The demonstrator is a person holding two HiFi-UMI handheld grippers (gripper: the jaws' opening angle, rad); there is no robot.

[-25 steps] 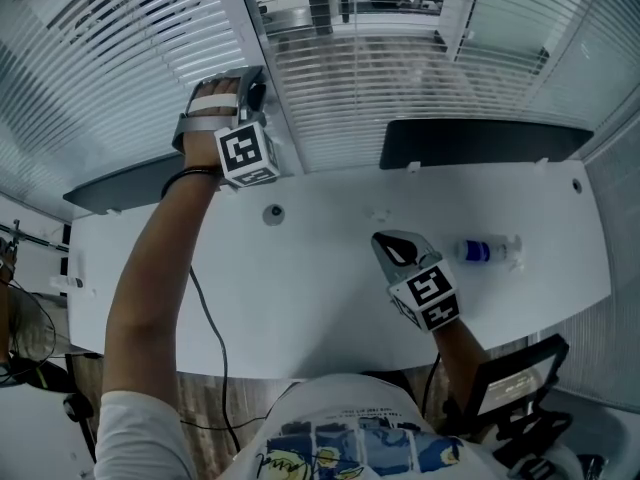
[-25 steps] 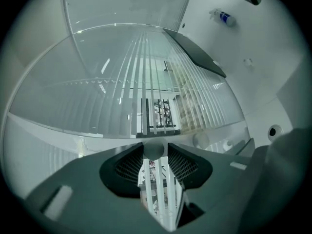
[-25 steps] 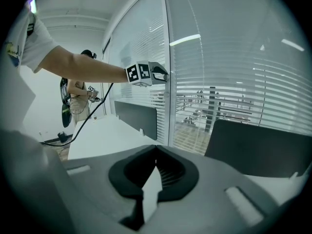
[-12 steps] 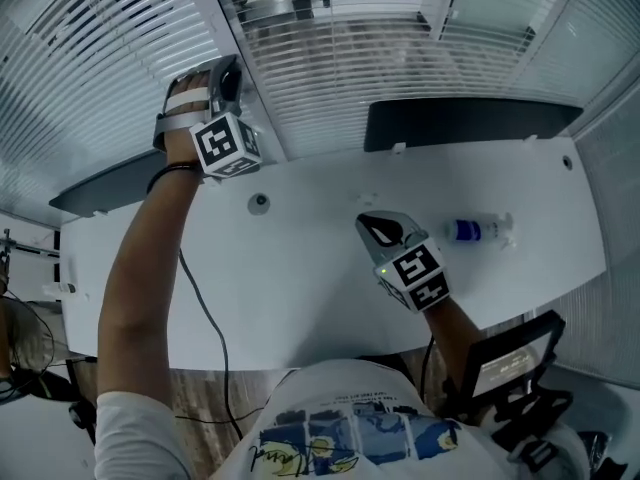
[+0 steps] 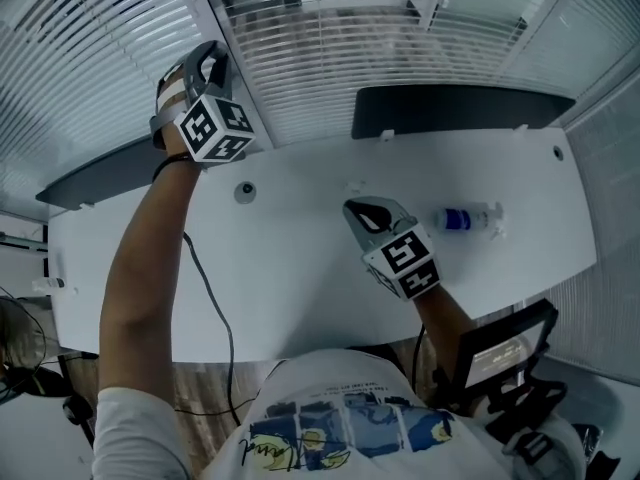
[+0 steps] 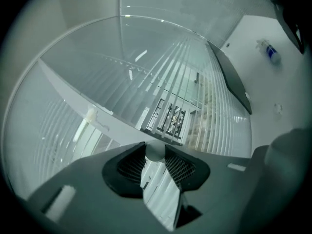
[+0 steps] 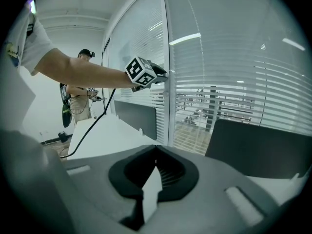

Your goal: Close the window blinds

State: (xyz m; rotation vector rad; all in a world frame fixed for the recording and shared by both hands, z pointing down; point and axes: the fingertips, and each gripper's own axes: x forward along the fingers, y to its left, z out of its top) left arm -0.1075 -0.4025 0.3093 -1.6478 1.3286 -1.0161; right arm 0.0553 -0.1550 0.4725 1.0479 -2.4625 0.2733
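Closing of the left gripper's (image 6: 155, 160) jaws has just ended: we see them clamped on a small white round piece (image 6: 155, 150), which we take to be the tilt wand, pinched at the pad tips. Against the earlier head views, its marker cube (image 5: 215, 130) now shows different faces, so the hand has rolled while staying at the window post. We judge this to be the twist that tips the slats. The blinds (image 6: 187, 82) still let the space beyond show through, so closing has only begun. They hang just beyond the left jaws. Our right gripper (image 5: 365, 208) sits low over the desk (image 5: 300, 288), jaws together and empty, well apart from the blinds.
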